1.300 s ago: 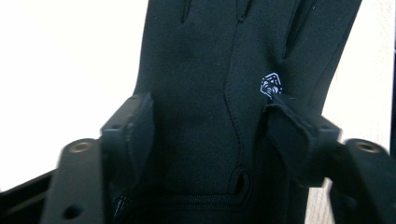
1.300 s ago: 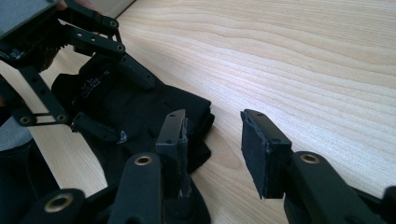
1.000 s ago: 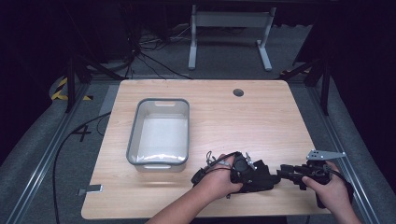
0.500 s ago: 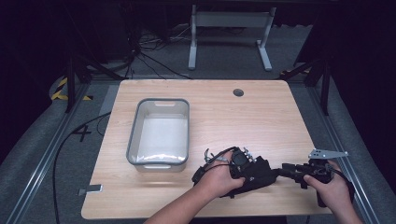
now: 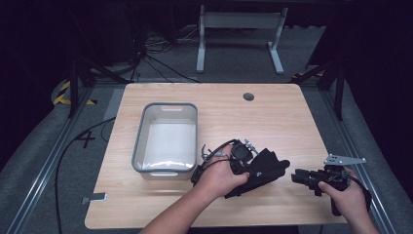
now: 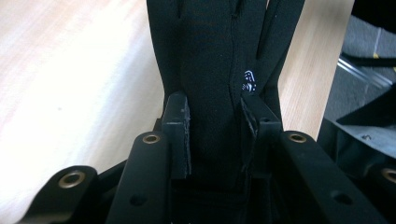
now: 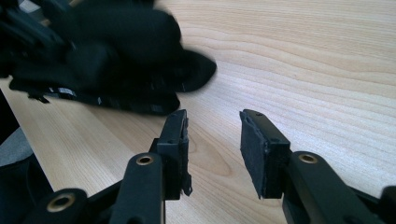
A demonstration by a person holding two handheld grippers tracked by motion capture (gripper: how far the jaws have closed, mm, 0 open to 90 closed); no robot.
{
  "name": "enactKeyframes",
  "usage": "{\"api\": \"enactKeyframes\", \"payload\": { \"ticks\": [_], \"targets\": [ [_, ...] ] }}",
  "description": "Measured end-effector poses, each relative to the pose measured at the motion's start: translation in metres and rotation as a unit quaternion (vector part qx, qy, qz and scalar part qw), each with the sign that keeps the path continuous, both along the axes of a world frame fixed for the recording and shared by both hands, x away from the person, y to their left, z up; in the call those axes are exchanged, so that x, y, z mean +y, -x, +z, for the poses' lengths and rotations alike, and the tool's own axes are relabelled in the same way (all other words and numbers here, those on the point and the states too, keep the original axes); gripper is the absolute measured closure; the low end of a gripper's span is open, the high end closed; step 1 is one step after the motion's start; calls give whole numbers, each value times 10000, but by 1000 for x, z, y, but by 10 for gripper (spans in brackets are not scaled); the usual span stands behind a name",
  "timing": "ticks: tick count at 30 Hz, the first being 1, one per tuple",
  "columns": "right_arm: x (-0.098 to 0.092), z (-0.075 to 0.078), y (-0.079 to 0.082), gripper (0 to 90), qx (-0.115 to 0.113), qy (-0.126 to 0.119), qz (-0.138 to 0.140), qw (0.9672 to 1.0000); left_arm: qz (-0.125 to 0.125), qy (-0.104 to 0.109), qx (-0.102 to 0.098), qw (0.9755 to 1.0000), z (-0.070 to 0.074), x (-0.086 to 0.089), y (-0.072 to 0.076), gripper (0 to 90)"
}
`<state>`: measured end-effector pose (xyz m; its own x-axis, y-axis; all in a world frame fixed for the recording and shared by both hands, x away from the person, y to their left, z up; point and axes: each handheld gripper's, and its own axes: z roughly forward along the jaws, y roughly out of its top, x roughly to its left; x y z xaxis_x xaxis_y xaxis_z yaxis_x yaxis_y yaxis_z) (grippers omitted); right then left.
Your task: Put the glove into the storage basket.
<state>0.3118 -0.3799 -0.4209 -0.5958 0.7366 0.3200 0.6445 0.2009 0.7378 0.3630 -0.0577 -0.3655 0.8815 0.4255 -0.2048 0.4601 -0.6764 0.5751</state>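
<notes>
A black glove-like cloth (image 5: 267, 168) with a small white mark hangs from my left gripper (image 5: 259, 166) just above the wooden table (image 5: 272, 117). In the left gripper view both pads press on the cloth (image 6: 205, 56), and my left gripper (image 6: 215, 107) is shut on it; its jaws have just been closing on that cloth. My right gripper (image 5: 298, 176) rests low at the front right, pointing left at the cloth. In the right gripper view the right gripper (image 7: 212, 126) stands open with nothing between its pads, and the cloth (image 7: 116, 46) is a short way ahead.
A clear plastic bin (image 5: 141, 131) with a grey rim stands left of centre, close to my left hand. A round cable hole (image 5: 248, 96) sits near the far edge. Table legs and cables lie on the floor beyond.
My left hand has risen a little with the black cloth, lifting it off the table. The right hand has stayed where it was.
</notes>
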Motion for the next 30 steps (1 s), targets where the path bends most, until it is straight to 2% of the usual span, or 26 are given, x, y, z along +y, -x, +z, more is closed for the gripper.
{"api": "enactKeyframes", "payload": {
  "ticks": [7, 21, 26, 30],
  "targets": [
    [3, -3, -2, 623, 46, 32, 47, 10000, 328, 242, -90, 9991, 17, 22, -7, 674],
    [7, -5, -3, 619, 129, 47, 95, 9999, 722, 436, -177, 9963, 32, 60, -14, 672],
    [9, -7, -6, 618, 162, 64, 141, 9997, 1007, 487, -242, 9934, 38, 83, -14, 672],
    [14, -7, -12, 618, 156, 63, 206, 9996, 1301, 557, -294, 9895, 43, 105, -12, 671]
  ]
}}
